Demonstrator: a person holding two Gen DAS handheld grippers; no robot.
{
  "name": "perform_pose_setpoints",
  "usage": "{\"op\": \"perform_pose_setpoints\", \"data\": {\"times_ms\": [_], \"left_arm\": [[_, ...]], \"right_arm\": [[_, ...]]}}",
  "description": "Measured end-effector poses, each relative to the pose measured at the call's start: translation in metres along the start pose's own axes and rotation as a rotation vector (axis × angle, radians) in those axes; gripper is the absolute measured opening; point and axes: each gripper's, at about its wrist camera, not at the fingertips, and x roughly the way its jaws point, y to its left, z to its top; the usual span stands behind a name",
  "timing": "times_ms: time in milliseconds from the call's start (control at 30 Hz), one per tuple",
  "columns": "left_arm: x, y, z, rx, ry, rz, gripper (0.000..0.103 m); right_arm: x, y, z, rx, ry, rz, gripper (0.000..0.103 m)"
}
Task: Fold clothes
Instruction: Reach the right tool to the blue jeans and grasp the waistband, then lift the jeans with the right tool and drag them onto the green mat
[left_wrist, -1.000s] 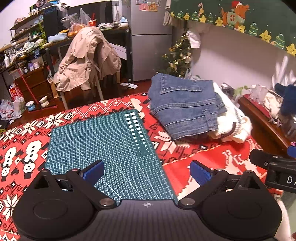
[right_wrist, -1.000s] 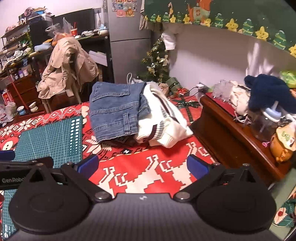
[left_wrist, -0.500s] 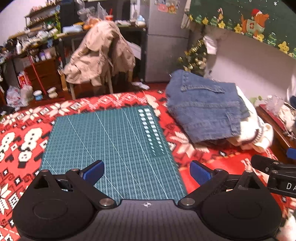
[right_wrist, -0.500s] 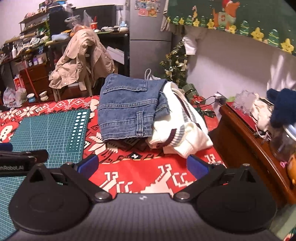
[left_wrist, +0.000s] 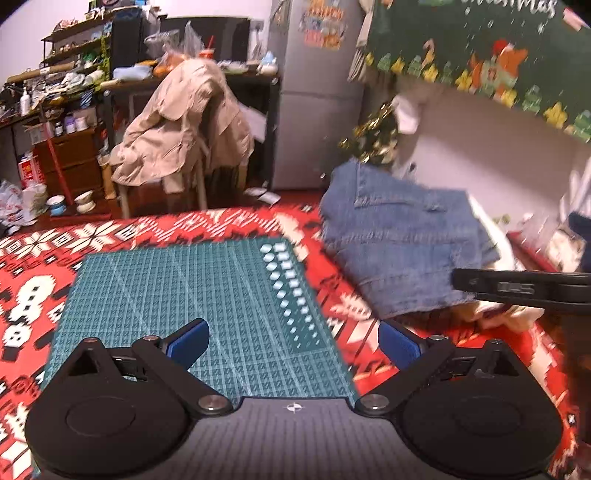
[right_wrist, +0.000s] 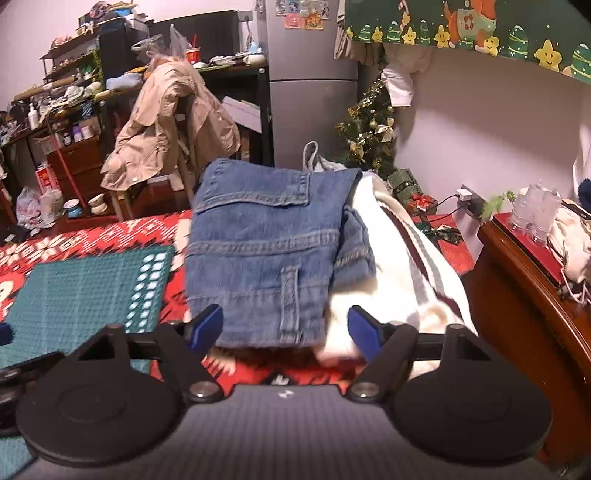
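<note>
Blue fingers (right_wrist: 205, 326) of the right gripper (right_wrist: 284, 328) are closing in, and the near hem of the folded jeans (right_wrist: 266, 251) sits right between them, pads not yet pressing the denim. Left gripper (left_wrist: 291, 341) hangs spread wide over the green cutting mat (left_wrist: 192, 295), nothing in it. Jeans lie ahead of the right fingers, long axis running away from them, waistband at the far end, stacked on a white striped sweater (right_wrist: 413, 266). Underneath, a red patterned Christmas cloth (left_wrist: 166, 229). Beyond the fingers: a beige coat (right_wrist: 166, 125) over a chair, a grey fridge (right_wrist: 310, 74), a small tinsel tree (right_wrist: 369, 129). Banner (left_wrist: 480, 44) up top reads "Christmas", partly cut off.
</note>
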Motion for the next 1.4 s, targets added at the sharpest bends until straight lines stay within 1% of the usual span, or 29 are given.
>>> {"op": "perform_pose_setpoints", "data": {"times_ms": [67,100,133,200,267,300,367,433,500,533,633,667,767,867,967,1133,1267,1400], "left_arm": [[0.004,0.004,0.004,-0.022,0.033,-0.01,0.099],[0.006,0.006,0.005,-0.036,0.054,-0.015,0.099],[0.007,0.009,0.006,-0.051,0.067,-0.024,0.099],[0.008,0.016,0.005,-0.094,0.075,-0.048,0.099],[0.006,0.02,0.003,-0.121,0.071,-0.048,0.099],[0.006,0.022,0.003,-0.127,0.07,-0.044,0.099],[0.005,0.026,0.003,-0.139,0.068,-0.034,0.099],[0.004,0.029,0.002,-0.137,0.078,-0.038,0.099],[0.001,0.034,0.003,-0.135,0.082,-0.042,0.099],[-0.003,0.036,0.001,-0.131,0.078,-0.039,0.099],[-0.017,0.043,-0.004,-0.11,0.064,-0.028,0.097],[-0.022,0.044,-0.005,-0.099,0.067,-0.026,0.096],[-0.038,0.055,-0.012,-0.085,0.072,-0.014,0.096],[-0.057,0.069,-0.018,-0.08,0.07,0.006,0.096],[-0.077,0.086,-0.025,-0.085,0.068,0.036,0.095],[-0.11,0.111,-0.035,-0.113,0.061,0.071,0.094],[-0.129,0.126,-0.044,-0.141,0.057,0.102,0.094],[-0.138,0.138,-0.054,-0.191,0.077,0.107,0.094]], "right_arm": [[0.018,-0.001,0.003,0.006,0.022,-0.004,0.066],[0.025,-0.002,0.004,0.016,0.031,0.007,0.058],[0.033,-0.003,0.004,0.026,0.04,0.018,0.053],[0.044,-0.002,0.004,0.033,0.053,0.017,0.052],[0.051,0.001,0.005,0.04,0.061,0.016,0.03],[0.05,0.005,0.004,0.03,0.052,0.015,0.017],[0.046,0.013,0.003,0.0,0.034,0.019,0.015],[0.032,0.022,-0.002,-0.015,0.019,0.05,0.014],[0.019,0.031,-0.003,-0.016,0.017,0.102,0.012],[0.012,0.035,-0.003,-0.016,0.016,0.128,0.009],[-0.005,0.053,-0.002,-0.025,0.011,0.208,0.008],[-0.01,0.062,-0.003,-0.046,0.009,0.229,0.008],[-0.029,0.091,-0.007,-0.107,-0.003,0.261,0.007],[-0.044,0.113,-0.014,-0.128,0.007,0.303,0.007],[-0.056,0.136,-0.025,-0.173,0.018,0.328,0.007],[-0.09,0.175,-0.049,-0.243,0.043,0.415,0.007],[-0.112,0.207,-0.076,-0.282,0.099,0.497,0.007],[-0.125,0.226,-0.104,-0.311,0.151,0.551,0.007]]}}
